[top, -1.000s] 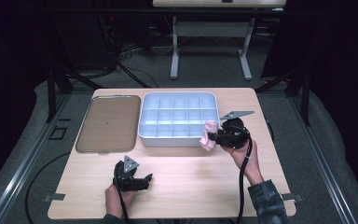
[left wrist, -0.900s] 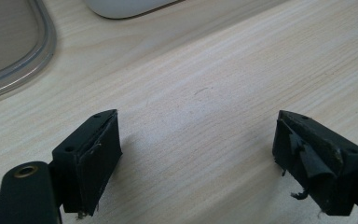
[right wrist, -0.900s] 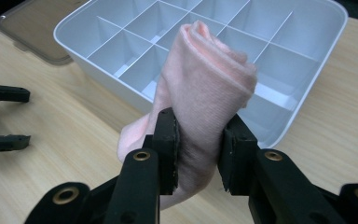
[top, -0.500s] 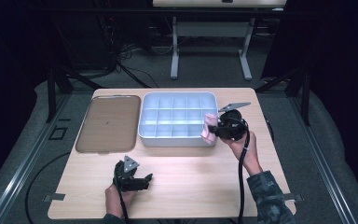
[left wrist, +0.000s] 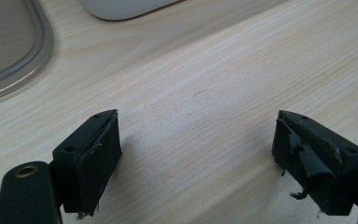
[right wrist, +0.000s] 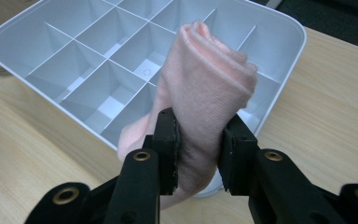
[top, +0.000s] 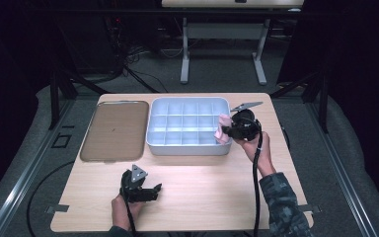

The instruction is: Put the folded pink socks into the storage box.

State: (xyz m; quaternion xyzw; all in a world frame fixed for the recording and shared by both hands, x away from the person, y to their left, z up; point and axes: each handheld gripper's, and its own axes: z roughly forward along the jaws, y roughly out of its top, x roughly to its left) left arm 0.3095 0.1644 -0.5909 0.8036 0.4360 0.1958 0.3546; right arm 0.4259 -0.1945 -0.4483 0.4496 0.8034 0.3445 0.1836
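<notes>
Resting on the bare worktop [top: 202,197] nearest the person, well short of the white divided tray [top: 189,148], the left hand-held gripper [top: 147,190] stands with its jaws wide apart and nothing between them; in the left gripper view only wood grain lies between its jaws, with a corner of the tray's outer wall showing at the top. Farther off, at the tray's near right corner, the right hand-held gripper [right wrist: 199,154] is clamped narrow on a folded pink cloth [right wrist: 207,88], which bulges up and forward out of the jaws and hangs over the tray's rim and its nearest compartments. From above, the cloth [top: 222,131] sits at the tray's right edge, lifted and not yet lying in any cell. The step in hand looks like carrying the cloth to the tray for placing in a compartment. Next, the right hand-held gripper would need to bring the cloth squarely over one cell, lower it between the dividers, then open. Left of the tray, a brown flat tray [top: 116,129] lies bare and untouched.
</notes>
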